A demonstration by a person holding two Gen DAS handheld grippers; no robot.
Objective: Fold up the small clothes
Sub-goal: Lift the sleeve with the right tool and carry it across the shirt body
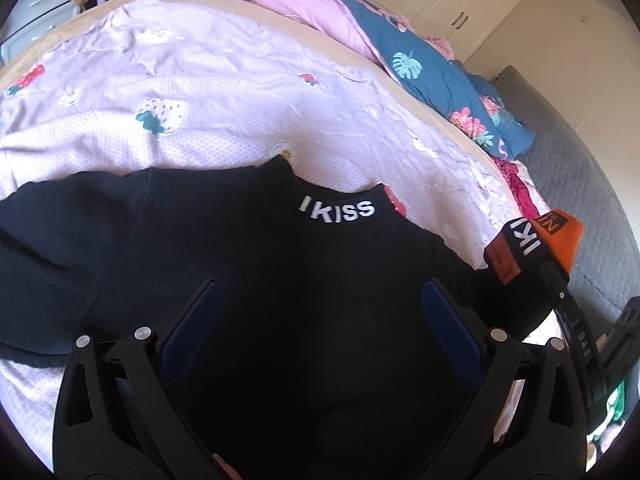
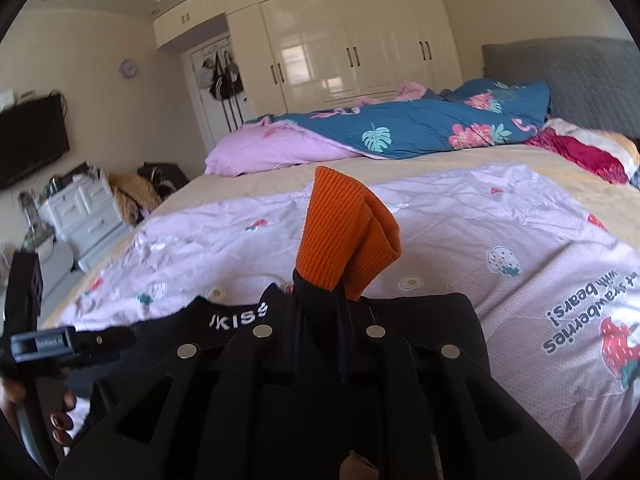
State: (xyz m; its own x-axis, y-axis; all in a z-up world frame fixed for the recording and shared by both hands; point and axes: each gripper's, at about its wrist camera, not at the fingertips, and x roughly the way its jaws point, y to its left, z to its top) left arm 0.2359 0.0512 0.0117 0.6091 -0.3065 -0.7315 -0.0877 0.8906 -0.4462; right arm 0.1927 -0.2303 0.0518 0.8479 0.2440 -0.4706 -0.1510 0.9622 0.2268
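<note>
Black top [image 1: 248, 280]: spread flat on the bedsheet [image 1: 200, 80], beneath the left gripper [image 1: 318, 320], whose jaws are spread, empty.
Orange cuff [image 2: 344, 232]: sleeve end pinched by the right gripper [image 2: 320, 340], lifted.
Progress: first sleeve fold underway; remaining folds left.

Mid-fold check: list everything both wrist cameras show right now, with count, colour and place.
black top: one, black with white IKISS lettering at the collar, spread flat on the bedspread
orange cuff: one, orange ribbed sleeve end of the top, lifted above the bed
bedspread: one, lilac with strawberry print, covering the bed
duvet: one, blue floral with pink underside, bunched at the far side
headboard: one, grey, at the bed's head
wardrobe: one, cream, far wall
drawer unit: one, white, beside the bed
television: one, black, wall-mounted
left hand-held gripper: one, black, open over the top
right hand-held gripper: one, black, shut on the cuff
</note>
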